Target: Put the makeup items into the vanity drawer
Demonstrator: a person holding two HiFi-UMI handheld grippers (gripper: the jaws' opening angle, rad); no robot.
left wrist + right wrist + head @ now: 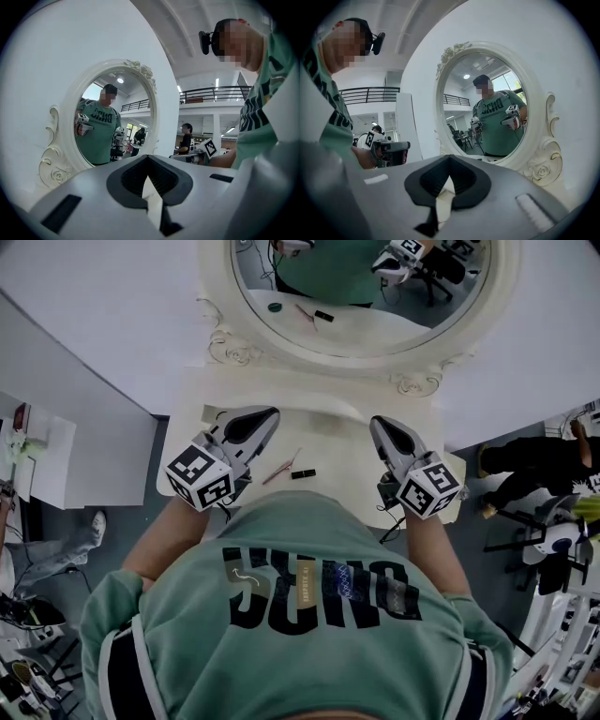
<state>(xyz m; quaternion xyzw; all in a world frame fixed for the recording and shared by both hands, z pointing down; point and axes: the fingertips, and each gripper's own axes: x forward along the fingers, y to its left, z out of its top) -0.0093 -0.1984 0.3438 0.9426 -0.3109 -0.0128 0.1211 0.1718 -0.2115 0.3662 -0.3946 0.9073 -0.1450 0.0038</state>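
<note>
Between each pair of jaws we hold nothing: left gripper [269,415] and right gripper [378,425] are both clenched shut and empty. They hang level over the vanity top [337,442], probably poised to begin. On it between them lie a thin pink stick [279,470] and a black tube [303,473], untouched. No view shows us the drawer or its contents.

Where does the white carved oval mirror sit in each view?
Head view: white carved oval mirror at top centre.
Left gripper view: left of centre.
Right gripper view: right of centre.
Shared landmark: the person's green sweatshirt with black lettering.
</note>
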